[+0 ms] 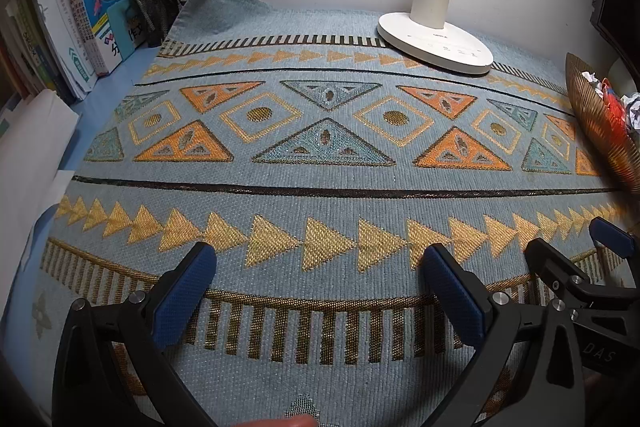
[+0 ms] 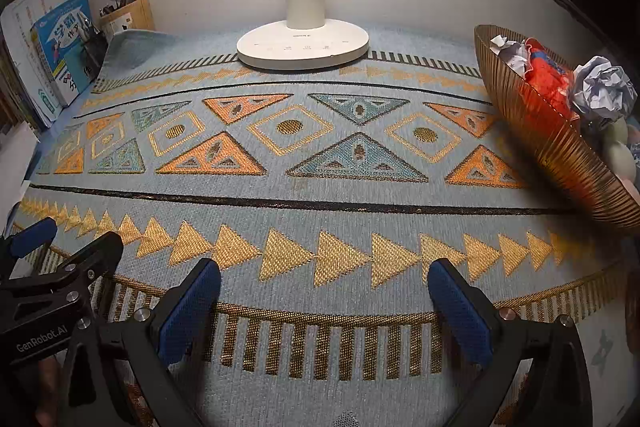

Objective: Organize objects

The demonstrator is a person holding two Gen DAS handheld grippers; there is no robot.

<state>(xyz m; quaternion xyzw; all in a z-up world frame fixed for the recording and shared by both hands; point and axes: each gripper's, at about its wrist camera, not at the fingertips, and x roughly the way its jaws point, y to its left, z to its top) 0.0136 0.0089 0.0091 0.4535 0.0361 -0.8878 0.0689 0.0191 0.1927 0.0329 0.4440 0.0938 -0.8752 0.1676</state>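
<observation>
Tongs: two pairs, left [image 1: 318, 269] and right [image 2: 324, 285], both agape; one bowl [image 2: 536, 143]

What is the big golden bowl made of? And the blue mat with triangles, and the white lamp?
The bowl looks like ribbed metal or tinted glass, since its fine ridges shine coppery; I can't tell which. The mat looks like woven fabric, with a visible thread grid. The lamp looks like smooth matte plastic, plain and white.

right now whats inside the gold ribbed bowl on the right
The gold ribbed bowl holds crumpled white paper and something crumpled and red. Whatever lies beneath them is covered, and the bowl's near wall hides its bottom.
</observation>
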